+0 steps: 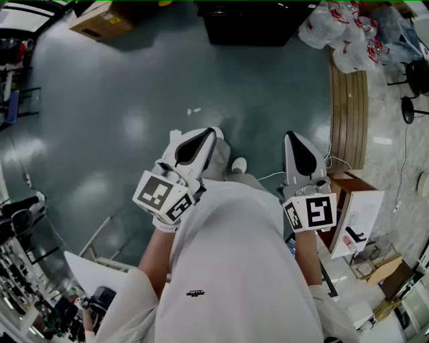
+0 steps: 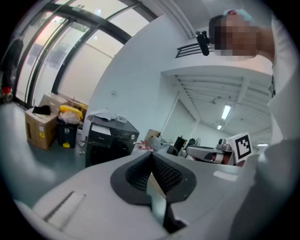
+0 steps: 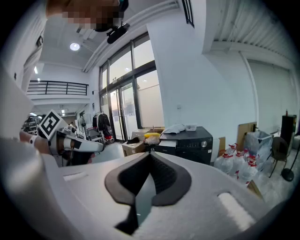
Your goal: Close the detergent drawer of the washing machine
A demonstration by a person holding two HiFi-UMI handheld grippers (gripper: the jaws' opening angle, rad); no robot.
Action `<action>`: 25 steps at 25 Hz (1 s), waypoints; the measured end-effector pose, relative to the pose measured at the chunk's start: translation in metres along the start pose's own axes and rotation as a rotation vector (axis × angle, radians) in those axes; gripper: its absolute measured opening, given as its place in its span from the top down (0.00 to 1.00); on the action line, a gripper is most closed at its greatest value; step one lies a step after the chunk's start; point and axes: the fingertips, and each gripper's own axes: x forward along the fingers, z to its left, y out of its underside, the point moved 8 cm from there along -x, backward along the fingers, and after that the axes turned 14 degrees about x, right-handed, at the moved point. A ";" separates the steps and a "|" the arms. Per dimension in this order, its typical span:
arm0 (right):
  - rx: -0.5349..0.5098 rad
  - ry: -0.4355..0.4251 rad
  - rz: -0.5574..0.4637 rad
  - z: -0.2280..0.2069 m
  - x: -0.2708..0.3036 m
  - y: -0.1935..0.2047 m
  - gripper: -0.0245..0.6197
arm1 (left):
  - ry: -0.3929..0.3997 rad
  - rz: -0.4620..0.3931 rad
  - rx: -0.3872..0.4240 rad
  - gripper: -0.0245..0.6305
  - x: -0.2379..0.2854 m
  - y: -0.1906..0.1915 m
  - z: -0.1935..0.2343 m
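The dark washing machine (image 1: 258, 23) stands far ahead across the floor, also seen in the left gripper view (image 2: 110, 140) and the right gripper view (image 3: 185, 143). A pale panel (image 2: 100, 130) shows at its upper front left; whether the drawer stands out cannot be told at this distance. My left gripper (image 1: 213, 130) and right gripper (image 1: 289, 134) are held side by side in front of my body, well short of the machine. The left gripper (image 2: 151, 154) has its jaws together with nothing between them, and so does the right gripper (image 3: 150, 153).
Cardboard boxes (image 1: 100, 19) and a yellow-topped bin (image 2: 69, 126) stand left of the machine. White bags and bottles (image 1: 348, 33) and a wooden slatted bench (image 1: 348, 114) are to its right. Cloths (image 2: 105, 115) lie on the machine's top. Grey floor (image 1: 134, 100) lies between.
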 end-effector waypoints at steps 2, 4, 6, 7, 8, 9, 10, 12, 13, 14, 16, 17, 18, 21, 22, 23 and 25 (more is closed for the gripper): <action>-0.025 0.009 -0.016 0.003 -0.016 0.003 0.96 | -0.068 0.016 0.081 0.95 -0.007 0.002 -0.016; -0.038 0.002 -0.014 0.006 -0.031 0.007 0.96 | -0.127 0.031 0.135 0.95 -0.017 0.002 -0.035; -0.045 -0.009 -0.005 0.008 -0.044 0.011 0.96 | -0.162 0.027 0.151 0.94 -0.028 0.000 -0.050; -0.048 -0.010 -0.004 0.009 -0.050 0.013 0.96 | -0.169 0.023 0.151 0.94 -0.032 0.000 -0.055; -0.050 -0.010 -0.006 0.010 -0.056 0.014 0.96 | -0.171 0.018 0.151 0.94 -0.035 0.001 -0.060; -0.048 -0.011 -0.012 0.010 -0.062 0.015 0.96 | -0.171 0.013 0.152 0.94 -0.038 0.004 -0.064; -0.036 -0.016 -0.020 0.011 -0.068 0.015 0.96 | -0.168 0.012 0.156 0.94 -0.040 0.007 -0.068; 0.018 -0.051 -0.035 0.012 -0.076 0.015 0.96 | -0.164 0.012 0.156 0.94 -0.044 0.008 -0.072; 0.046 -0.071 -0.044 0.013 -0.078 0.015 0.96 | -0.165 0.010 0.153 0.94 -0.047 0.007 -0.073; 0.059 -0.082 -0.053 0.015 -0.079 0.015 0.96 | -0.169 0.008 0.153 0.94 -0.050 0.005 -0.072; 0.039 -0.077 -0.064 0.020 -0.077 0.016 0.96 | -0.180 0.004 0.163 0.94 -0.057 -0.001 -0.068; 0.015 -0.065 -0.064 0.023 -0.075 0.017 0.96 | -0.186 0.002 0.169 0.94 -0.061 -0.005 -0.065; -0.010 -0.051 -0.062 0.027 -0.072 0.020 0.96 | -0.191 -0.001 0.176 0.94 -0.066 -0.007 -0.061; -0.056 -0.027 -0.049 0.044 -0.058 0.024 0.96 | -0.208 -0.011 0.187 0.94 -0.081 -0.012 -0.042; -0.061 -0.028 -0.046 0.051 -0.052 0.023 0.96 | -0.213 -0.017 0.184 0.94 -0.087 -0.014 -0.035; -0.067 -0.031 -0.044 0.058 -0.046 0.022 0.96 | -0.219 -0.025 0.179 0.94 -0.092 -0.015 -0.028; -0.083 -0.035 -0.042 0.068 -0.036 0.020 0.96 | -0.234 -0.036 0.175 0.94 -0.100 -0.013 -0.016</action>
